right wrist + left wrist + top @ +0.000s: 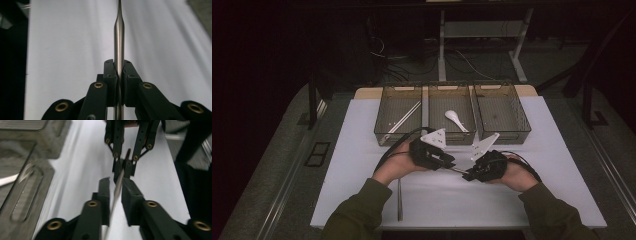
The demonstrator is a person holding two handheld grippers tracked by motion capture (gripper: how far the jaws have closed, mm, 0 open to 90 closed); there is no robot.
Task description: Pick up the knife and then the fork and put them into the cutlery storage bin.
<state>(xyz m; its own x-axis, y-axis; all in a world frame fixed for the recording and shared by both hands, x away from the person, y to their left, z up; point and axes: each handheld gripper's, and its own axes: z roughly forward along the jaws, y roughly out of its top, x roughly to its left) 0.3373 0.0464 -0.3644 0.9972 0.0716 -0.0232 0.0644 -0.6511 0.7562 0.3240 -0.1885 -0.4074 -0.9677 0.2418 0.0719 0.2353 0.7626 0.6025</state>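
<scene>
1. High view: the left hand-held gripper [451,163] and the right hand-held gripper [468,175] meet tip to tip above the white tabletop [362,165], just in front of three mesh trays [452,135]. A thin metal rod [458,171] bridges them. The middle tray holds a white spoon [456,120], the left tray a long stick [404,117]. Risk: the rod hangs over bare tabletop, so a slip would likely send it rolling away from the trays.

2. Left gripper view: this hand-held gripper's jaws stand slightly apart, with the rod [117,190] running between them; the pads do not seem to press on it. The right hand-held gripper [124,166] pinches the far end. Risk: pulling the left hand away crookedly could knock the rod sideways and lever it loose.

3. Right gripper view: the jaws are clamped tight on the rod [119,45], which points straight ahead. Risk: smooth round metal in a narrow pinch can swivel or slide if the hand tilts.
</scene>
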